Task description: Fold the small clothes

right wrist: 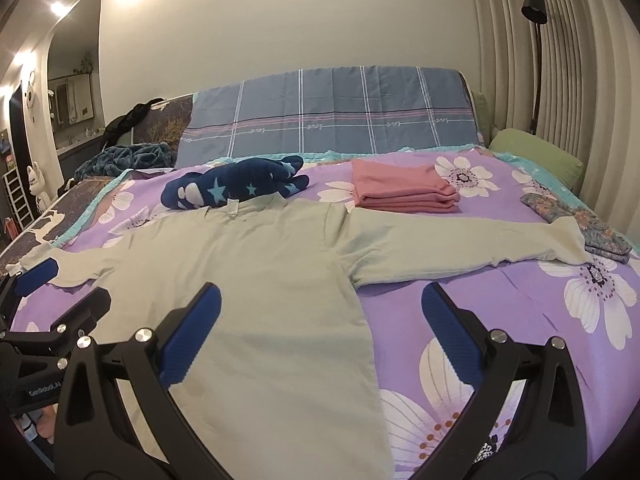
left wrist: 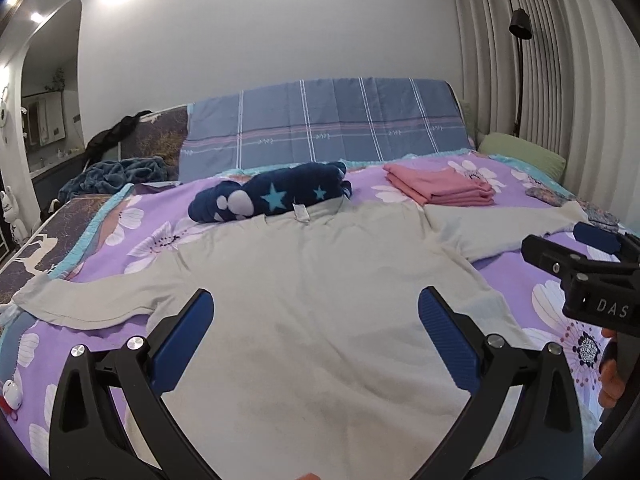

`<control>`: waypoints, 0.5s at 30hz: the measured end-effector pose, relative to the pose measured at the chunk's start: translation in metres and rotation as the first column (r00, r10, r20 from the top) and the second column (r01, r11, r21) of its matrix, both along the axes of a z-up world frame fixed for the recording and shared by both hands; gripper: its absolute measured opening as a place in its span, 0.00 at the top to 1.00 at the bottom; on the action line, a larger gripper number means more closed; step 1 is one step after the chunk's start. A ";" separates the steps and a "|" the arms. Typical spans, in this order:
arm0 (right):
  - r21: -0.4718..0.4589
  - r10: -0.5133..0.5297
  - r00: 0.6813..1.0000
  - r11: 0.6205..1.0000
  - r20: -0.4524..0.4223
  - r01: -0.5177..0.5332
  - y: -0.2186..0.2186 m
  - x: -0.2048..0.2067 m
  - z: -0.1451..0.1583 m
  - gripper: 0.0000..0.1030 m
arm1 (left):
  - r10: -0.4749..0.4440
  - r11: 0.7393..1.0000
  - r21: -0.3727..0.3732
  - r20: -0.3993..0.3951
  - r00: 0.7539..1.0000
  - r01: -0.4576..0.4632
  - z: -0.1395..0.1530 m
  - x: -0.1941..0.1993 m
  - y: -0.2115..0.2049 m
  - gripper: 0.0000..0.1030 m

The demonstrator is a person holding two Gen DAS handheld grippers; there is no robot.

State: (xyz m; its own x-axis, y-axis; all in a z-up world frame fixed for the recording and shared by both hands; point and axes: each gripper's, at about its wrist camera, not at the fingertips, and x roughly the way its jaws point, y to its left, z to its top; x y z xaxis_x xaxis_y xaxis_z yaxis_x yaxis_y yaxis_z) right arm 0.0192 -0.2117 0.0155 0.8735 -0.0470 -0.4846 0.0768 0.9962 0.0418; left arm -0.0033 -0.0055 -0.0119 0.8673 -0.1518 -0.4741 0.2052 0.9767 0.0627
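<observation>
both hand-held grippers hover spread wide and empty above a pale grey-green long-sleeved shirt that lies flat on the bed, collar away from the cameras. left hand-held gripper has its blue-padded fingers parted over the shirt's body, one on each side of the middle, gripping nothing. right hand-held gripper is likewise released, straddling the shirt's right side seam: its left finger hangs over the cloth and its right finger over the bare bedspread. in the left wrist view the right tool shows at the right edge, with part of a hand on its handle. both sleeves are stretched out sideways; the right sleeve reaches to a small folded floral-patterned cloth, with its cuff touching or overlapping it, and the left sleeve reaches toward the bed's left edge. a white label shows at the collar. just beyond the collar lies a navy plush item with stars, touching the shirt's neckline. to its right sits a folded pink garment, near the right shoulder. underneath everything is a purple flowered bedspread. a blue checked cover stands against the headboard, a green pillow lies at the far right corner, and a black floor lamp stands before the pleated curtains.
</observation>
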 end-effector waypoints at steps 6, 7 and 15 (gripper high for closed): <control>-0.009 0.007 1.000 1.000 -0.015 -0.007 0.001 0.002 -0.001 0.02 | -0.016 1.000 0.018 -0.012 1.000 0.016 -0.006 -0.003 -0.003 0.01; -0.009 0.006 1.000 1.000 -0.016 -0.006 0.001 0.002 -0.001 0.02 | -0.006 1.000 0.024 0.001 1.000 0.006 -0.006 -0.005 -0.003 0.01; -0.008 0.002 1.000 1.000 -0.030 -0.002 0.001 0.005 -0.002 0.02 | 0.012 0.999 0.033 0.008 1.000 -0.012 -0.005 -0.004 -0.001 0.01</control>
